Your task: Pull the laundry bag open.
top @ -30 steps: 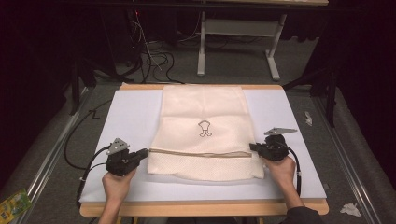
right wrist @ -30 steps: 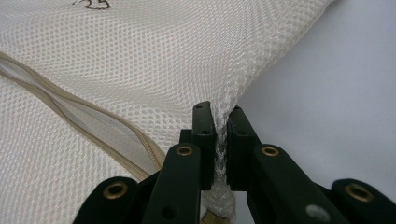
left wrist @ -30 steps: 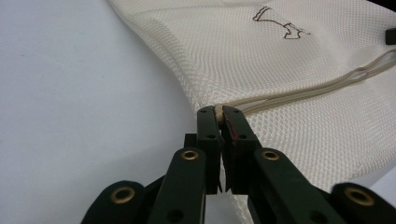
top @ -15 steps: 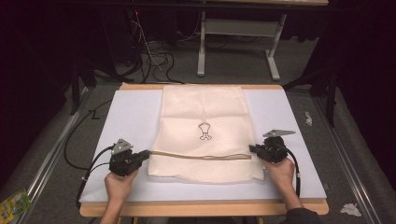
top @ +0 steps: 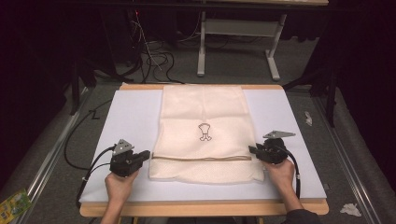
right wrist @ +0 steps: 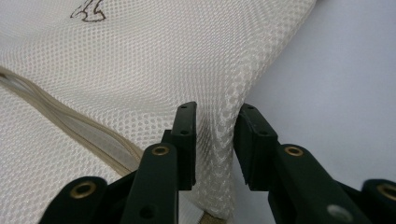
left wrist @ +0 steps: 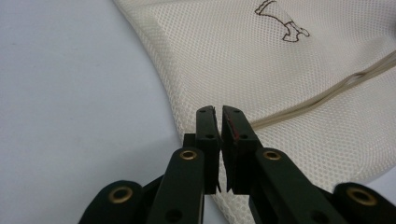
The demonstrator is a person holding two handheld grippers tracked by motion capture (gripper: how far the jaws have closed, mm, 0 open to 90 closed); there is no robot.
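A cream mesh bag (top: 203, 116) with a small dark outline print (top: 203, 131) lies flat on the white board (top: 130, 116). Its near end is folded over, and a tan cord (top: 201, 157) runs across the fold. My left gripper (top: 147, 154) sits at the bag's left edge where the cord ends. In the left gripper view its jaws (left wrist: 219, 112) are shut on the bag's edge (left wrist: 280, 70). My right gripper (top: 251, 150) is at the right edge. Its jaws (right wrist: 217, 112) have just been opening, and a ridge of mesh (right wrist: 219, 135) stands loosely between them.
The board rests on a wooden table whose front edge (top: 201, 208) is near the person. Cables (top: 154, 56) and a white table frame (top: 238, 42) stand on the floor behind. A green packet (top: 14, 205) and crumpled paper (top: 350, 209) lie on the floor at the sides.
The right gripper's jaws stand wider apart at the bag's right edge. Both hands and the bag keep their places.
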